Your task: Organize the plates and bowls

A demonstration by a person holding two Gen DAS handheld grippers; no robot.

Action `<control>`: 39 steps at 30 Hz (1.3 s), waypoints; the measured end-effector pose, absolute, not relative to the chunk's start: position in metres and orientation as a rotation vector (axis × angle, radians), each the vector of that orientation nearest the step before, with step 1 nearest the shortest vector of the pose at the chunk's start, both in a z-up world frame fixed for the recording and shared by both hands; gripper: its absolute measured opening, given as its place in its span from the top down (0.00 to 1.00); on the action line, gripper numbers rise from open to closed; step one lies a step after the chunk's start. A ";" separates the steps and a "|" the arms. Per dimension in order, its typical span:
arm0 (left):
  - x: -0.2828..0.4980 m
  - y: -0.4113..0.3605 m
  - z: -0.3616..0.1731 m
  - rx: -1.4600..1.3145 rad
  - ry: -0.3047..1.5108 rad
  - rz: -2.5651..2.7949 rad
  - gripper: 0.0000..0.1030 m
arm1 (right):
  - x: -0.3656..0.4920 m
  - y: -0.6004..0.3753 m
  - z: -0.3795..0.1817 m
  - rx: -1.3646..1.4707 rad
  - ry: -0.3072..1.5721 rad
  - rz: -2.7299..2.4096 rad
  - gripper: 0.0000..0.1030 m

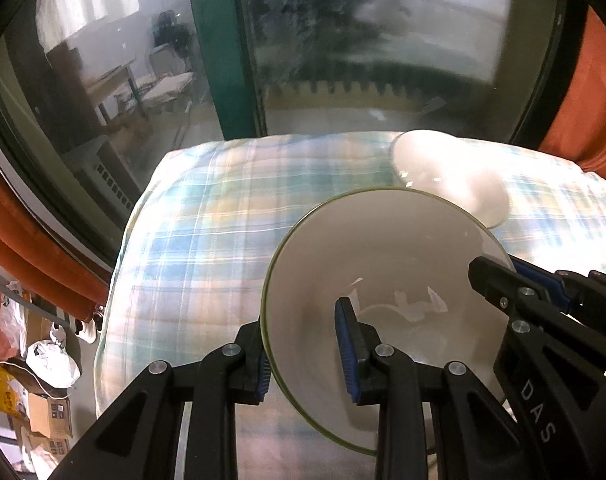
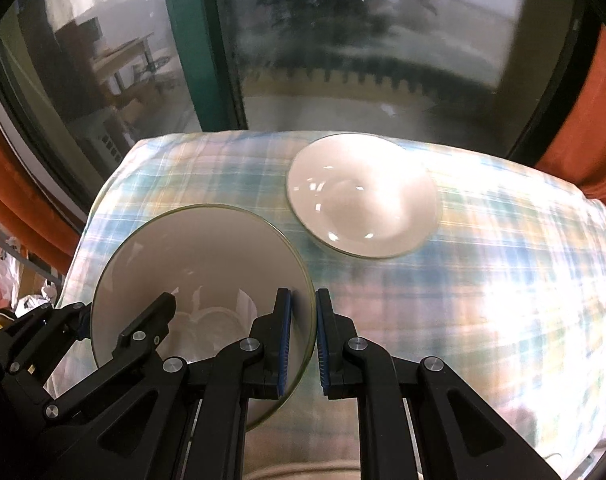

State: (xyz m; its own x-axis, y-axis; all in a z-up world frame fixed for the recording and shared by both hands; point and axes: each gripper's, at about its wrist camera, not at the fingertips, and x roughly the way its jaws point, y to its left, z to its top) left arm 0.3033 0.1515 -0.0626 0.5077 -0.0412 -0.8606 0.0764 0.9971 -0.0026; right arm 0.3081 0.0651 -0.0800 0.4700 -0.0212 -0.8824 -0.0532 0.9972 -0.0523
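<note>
Left wrist view: the left gripper clamps one bowl by its rim above a plaid cloth; one plate lies beyond.

Right wrist view: the right gripper pinches the same bowl's opposite rim; two dishes total.

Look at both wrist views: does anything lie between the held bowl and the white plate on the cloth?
Nothing visible does. Both claws, left and right, grip the bowl by its rim; only bare plaid cloth separates it from the plate.
</note>
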 end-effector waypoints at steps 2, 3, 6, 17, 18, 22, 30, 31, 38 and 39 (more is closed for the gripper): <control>0.295 0.144 -0.056 0.039 1.023 -0.068 0.74 | 0.301 0.058 -0.074 -0.072 1.072 0.019 0.86; 0.291 0.140 -0.053 0.040 1.017 -0.066 0.74 | 0.296 0.054 -0.070 -0.070 1.066 0.020 0.86; 0.279 0.125 -0.044 0.040 1.006 -0.061 0.74 | 0.283 0.041 -0.060 -0.066 1.049 0.025 0.86; 0.234 0.068 -0.017 0.039 0.979 -0.043 0.74 | 0.238 -0.019 -0.028 -0.059 1.013 0.048 0.86; 0.232 0.064 -0.015 0.040 0.977 -0.043 0.74 | 0.234 -0.024 -0.025 -0.058 1.009 0.048 0.86; 0.220 0.040 -0.004 0.046 0.957 -0.046 0.74 | 0.218 -0.048 -0.012 -0.055 0.988 0.048 0.86; 0.195 -0.001 0.004 0.051 0.929 -0.052 0.74 | 0.187 -0.095 0.002 -0.047 0.956 0.048 0.86; 0.192 -0.007 0.004 0.049 0.927 -0.054 0.74 | 0.184 -0.100 0.003 -0.047 0.953 0.047 0.86; 0.166 -0.041 0.003 0.045 0.917 -0.075 0.74 | 0.154 -0.140 0.006 -0.045 0.938 0.032 0.86; 0.162 -0.046 0.003 0.044 0.919 -0.079 0.74 | 0.151 -0.144 0.006 -0.044 0.940 0.029 0.86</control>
